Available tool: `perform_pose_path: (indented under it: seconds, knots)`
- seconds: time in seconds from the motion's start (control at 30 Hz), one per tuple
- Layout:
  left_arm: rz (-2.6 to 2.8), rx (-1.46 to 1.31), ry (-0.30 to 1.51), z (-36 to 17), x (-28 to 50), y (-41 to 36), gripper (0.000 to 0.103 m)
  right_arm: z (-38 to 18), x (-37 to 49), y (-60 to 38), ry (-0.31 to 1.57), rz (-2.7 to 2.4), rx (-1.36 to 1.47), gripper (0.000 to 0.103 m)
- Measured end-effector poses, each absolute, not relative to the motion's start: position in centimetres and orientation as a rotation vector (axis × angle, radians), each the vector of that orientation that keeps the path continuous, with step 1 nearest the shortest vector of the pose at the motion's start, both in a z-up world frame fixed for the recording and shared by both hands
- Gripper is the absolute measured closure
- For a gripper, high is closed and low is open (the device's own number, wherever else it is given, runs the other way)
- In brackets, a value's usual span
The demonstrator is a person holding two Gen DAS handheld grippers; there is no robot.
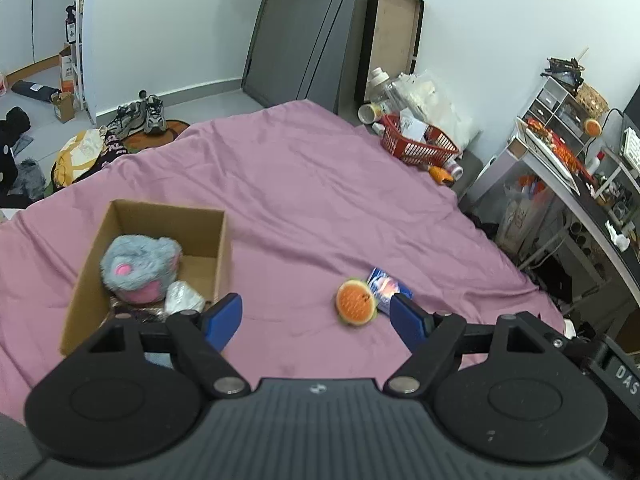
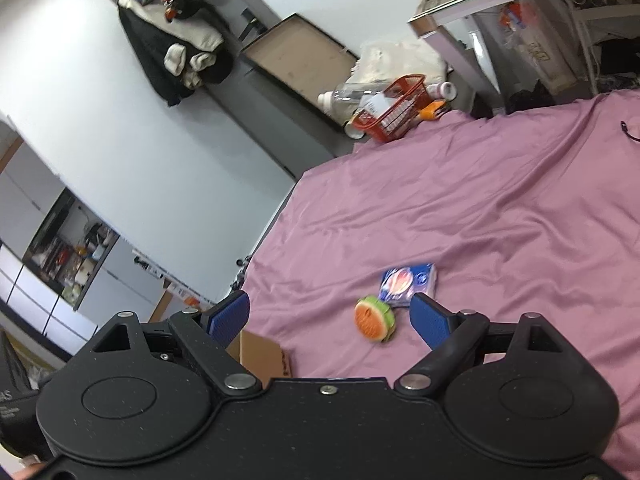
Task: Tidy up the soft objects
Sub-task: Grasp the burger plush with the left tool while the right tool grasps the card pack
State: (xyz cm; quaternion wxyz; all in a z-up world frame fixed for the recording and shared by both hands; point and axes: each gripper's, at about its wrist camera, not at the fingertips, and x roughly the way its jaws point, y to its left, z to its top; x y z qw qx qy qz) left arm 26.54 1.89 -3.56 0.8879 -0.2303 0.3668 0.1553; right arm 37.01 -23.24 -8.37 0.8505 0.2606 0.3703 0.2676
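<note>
An open cardboard box [image 1: 100,248] sits on the pink bedsheet [image 1: 304,200] at the left. It holds a grey and pink plush toy [image 1: 138,268] and a white wrapped item [image 1: 183,298]. A soft burger toy [image 1: 356,302] lies on the sheet to the right of the box, touching a blue tissue pack [image 1: 386,286]. My left gripper [image 1: 318,318] is open and empty above the sheet, between box and burger. My right gripper [image 2: 330,320] is open and empty; the burger [image 2: 374,320] and tissue pack [image 2: 408,282] lie just ahead of its right finger. A box corner [image 2: 260,354] shows under it.
A red basket [image 1: 416,144] with bottles and bags stands at the bed's far right corner. A cluttered desk [image 1: 580,184] runs along the right side. Shoes [image 1: 140,118] and clothes lie on the floor beyond the bed's far left.
</note>
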Motion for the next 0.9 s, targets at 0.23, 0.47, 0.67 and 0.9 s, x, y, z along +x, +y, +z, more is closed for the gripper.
perform_pose_path:
  seconds: [0.23,0.47,0.67,0.9]
  knots:
    - [0.286,-0.518,0.785,-4.9,30.1,1.4,0.023,-10.0,40.0,-23.4,0.844,0.540,0.561,0.016]
    - [0.290,-0.555,0.830,-7.5,33.4,1.2,0.024,-13.0,42.6,-22.6,0.920,0.491,0.622,0.022]
    - [0.293,-0.631,0.881,-9.9,35.9,1.6,0.027,-14.6,45.8,-20.7,0.968,0.492,0.588,0.027]
    - [0.299,-0.704,0.933,-13.3,39.2,1.7,0.029,-18.2,48.9,-20.5,1.094,0.451,0.643,0.031]
